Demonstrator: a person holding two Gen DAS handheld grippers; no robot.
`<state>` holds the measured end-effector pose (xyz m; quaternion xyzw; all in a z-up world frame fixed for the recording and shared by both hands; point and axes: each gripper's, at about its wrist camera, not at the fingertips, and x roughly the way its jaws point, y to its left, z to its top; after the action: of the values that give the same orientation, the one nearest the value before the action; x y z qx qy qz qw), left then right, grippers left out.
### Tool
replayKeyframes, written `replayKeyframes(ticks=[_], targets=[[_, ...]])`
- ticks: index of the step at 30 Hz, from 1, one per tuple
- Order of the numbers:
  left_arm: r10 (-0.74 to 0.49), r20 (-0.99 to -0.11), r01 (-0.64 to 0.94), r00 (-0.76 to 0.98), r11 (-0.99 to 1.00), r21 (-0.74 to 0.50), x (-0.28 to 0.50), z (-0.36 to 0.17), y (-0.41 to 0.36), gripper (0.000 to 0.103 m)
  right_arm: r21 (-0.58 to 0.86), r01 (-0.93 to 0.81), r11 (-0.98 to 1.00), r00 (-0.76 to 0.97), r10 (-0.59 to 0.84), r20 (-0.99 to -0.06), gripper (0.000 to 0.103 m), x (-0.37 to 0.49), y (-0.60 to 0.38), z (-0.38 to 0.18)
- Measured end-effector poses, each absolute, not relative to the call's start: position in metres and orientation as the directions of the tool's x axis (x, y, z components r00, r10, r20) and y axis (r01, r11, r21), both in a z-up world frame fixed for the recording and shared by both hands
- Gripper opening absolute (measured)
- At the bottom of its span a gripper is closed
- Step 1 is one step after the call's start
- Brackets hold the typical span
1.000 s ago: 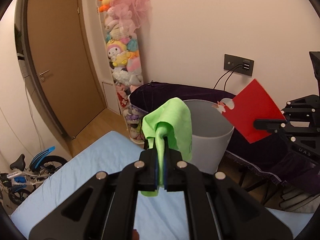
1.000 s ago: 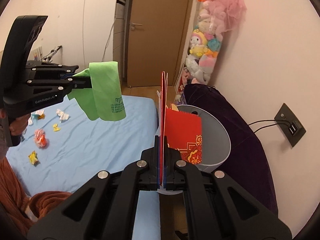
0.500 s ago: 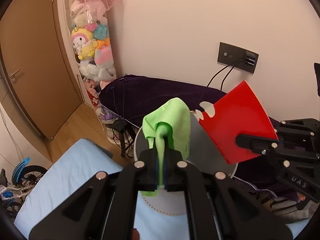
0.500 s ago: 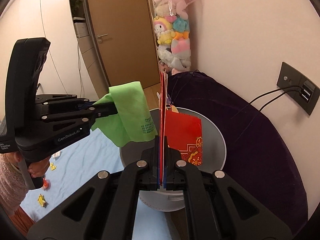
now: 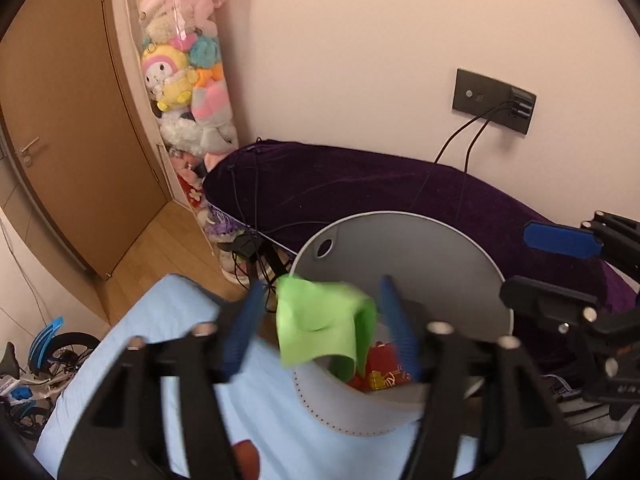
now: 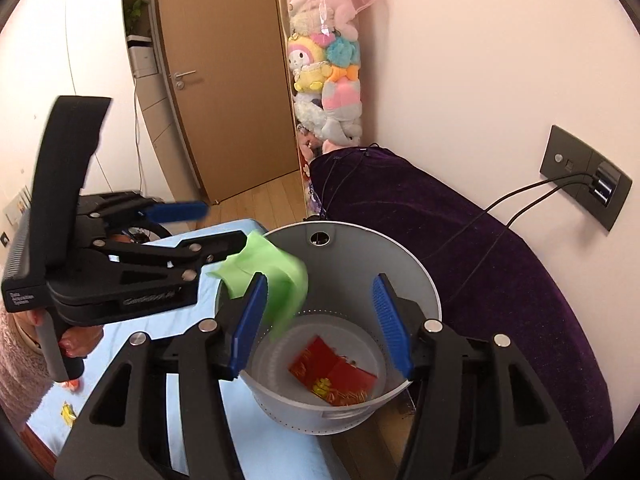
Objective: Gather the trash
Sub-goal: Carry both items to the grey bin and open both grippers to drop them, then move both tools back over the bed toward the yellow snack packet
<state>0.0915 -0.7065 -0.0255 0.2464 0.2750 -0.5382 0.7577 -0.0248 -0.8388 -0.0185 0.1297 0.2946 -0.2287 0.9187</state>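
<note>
Both my grippers are over the grey bin now, and both have just been opening. My left gripper has its blue pads spread wide, and the green cloth sits in the gap between them, blurred, with no pad pressing on it; from the right wrist view the cloth hangs off the tip of the left gripper at the near-left rim of the bin, part of it drooping inside. I can't tell whether it still brushes a fingertip. My right gripper is spread too, nothing between its pads, pointing down into the bin's mouth. The red envelope lies flat on the bin's floor, gold print showing at its lower edge; in the left wrist view I catch only a slice of that red envelope below the cloth. The bin stands just beside the edge of the light blue bed sheet, with the dark purple cover behind it. A small yellow wrapper lies on the sheet near the person's sleeve, well apart from the bin
</note>
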Motion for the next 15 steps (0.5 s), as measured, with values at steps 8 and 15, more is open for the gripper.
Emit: replayKeyframes(ticks=[8, 15], targets=[[-0.701, -0.662, 0.952, 0.266, 0.297, 0.069, 0.085, -0.005, -0.677, 0.072, 0.068, 0.494, 0.867, 0.711, -0.357, -0.606, 0.053, -0.030, -0.819, 0.001], [-0.672, -0.676, 0.936, 0.304, 0.342, 0.081, 0.082, 0.010, -0.615, 0.072, 0.044, 0.459, 0.888, 0.701, -0.331, -0.632, 0.055, -0.032, -0.785, 0.011]])
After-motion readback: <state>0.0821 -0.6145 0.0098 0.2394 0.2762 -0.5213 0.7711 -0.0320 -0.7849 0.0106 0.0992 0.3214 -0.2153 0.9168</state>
